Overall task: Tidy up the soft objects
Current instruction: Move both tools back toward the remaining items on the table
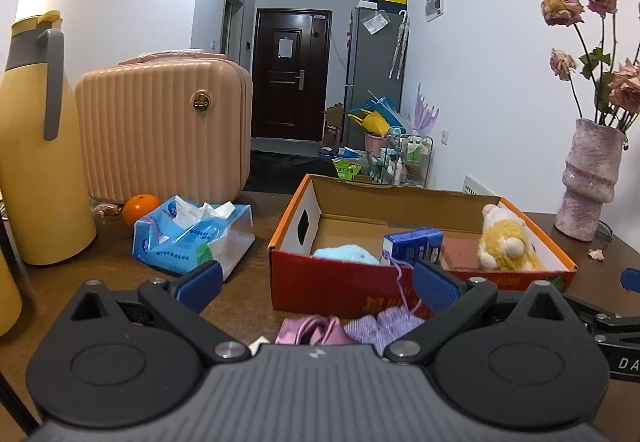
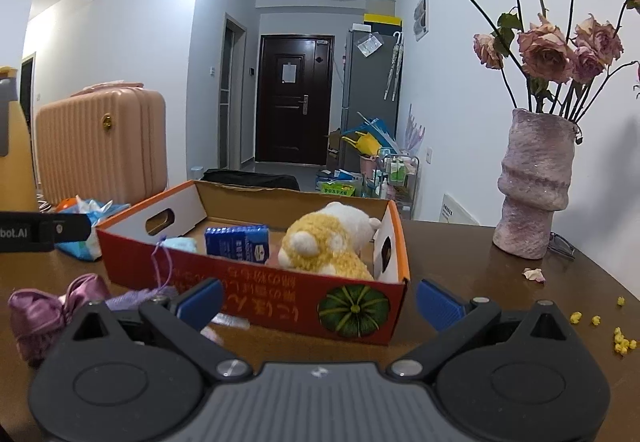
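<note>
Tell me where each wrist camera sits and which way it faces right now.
Left wrist: behind the open left claw, low over the table, facing the cardboard box and the purple pouches.
Right wrist: behind the open right claw, facing the box's pumpkin-print corner; vase right.
Shared: box, plush toy, suitcase, far door.

A yellow-and-white plush toy (image 2: 332,246) lies at the right end of an open red cardboard box (image 2: 256,282), a pale blue soft item (image 2: 180,243) at its left; purple satin bow (image 2: 40,316) and lilac knit pouch (image 1: 380,326) rest outside, near front.
</note>
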